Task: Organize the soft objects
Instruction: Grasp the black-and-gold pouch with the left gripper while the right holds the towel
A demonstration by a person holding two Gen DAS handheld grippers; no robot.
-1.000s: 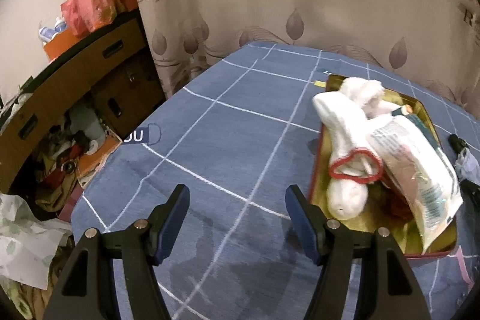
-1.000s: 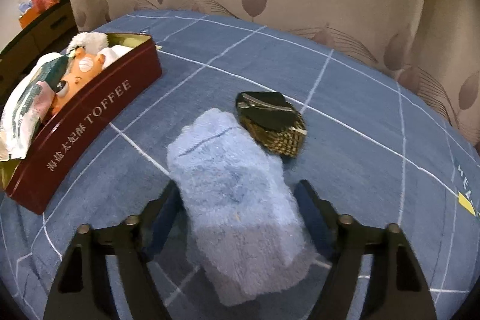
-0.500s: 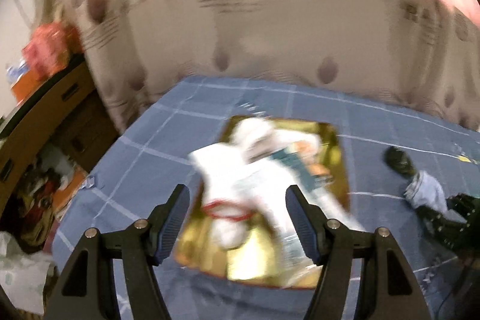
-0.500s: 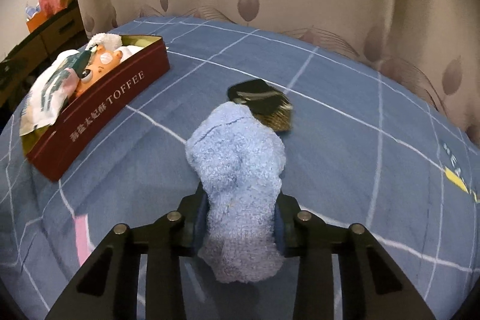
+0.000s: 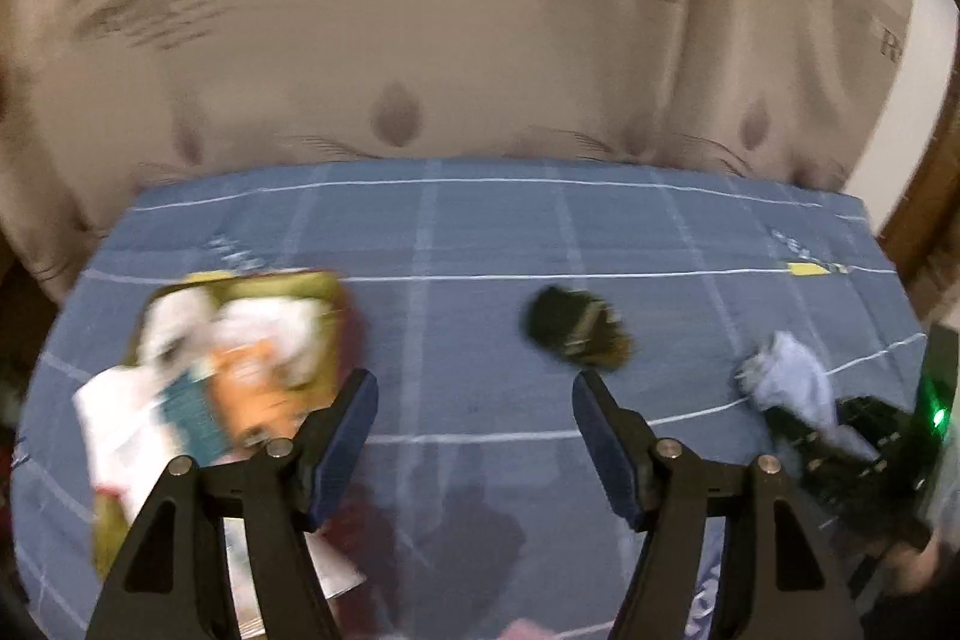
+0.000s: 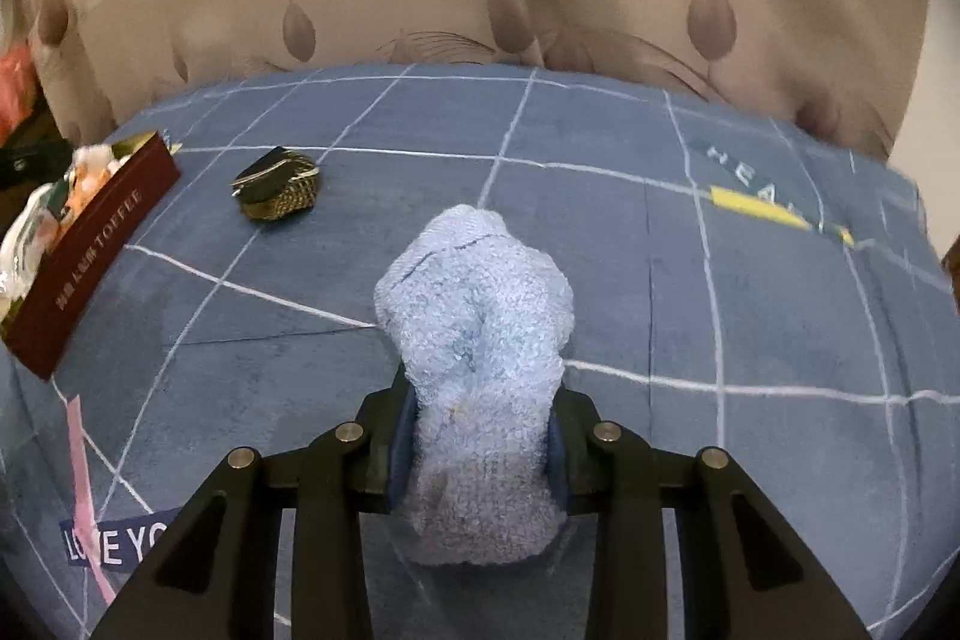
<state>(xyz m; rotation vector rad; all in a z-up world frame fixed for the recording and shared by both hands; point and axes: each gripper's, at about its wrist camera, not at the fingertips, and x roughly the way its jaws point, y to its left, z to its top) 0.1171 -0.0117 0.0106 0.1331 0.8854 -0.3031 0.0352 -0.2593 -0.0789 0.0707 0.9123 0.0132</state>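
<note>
Right wrist | blue sock (image 6: 474,334) pinched between jaws, lifted | left jaws apart, empty

The red side wall of the tin (image 6: 90,274) carries "TOFFEE" in pale capitals after a row of characters too small to read. The blue bedspread (image 6: 600,232) bears "LOVE YO", cut off, on a dark patch near its front-left edge, and "HEA" near its far-right corner.
</note>
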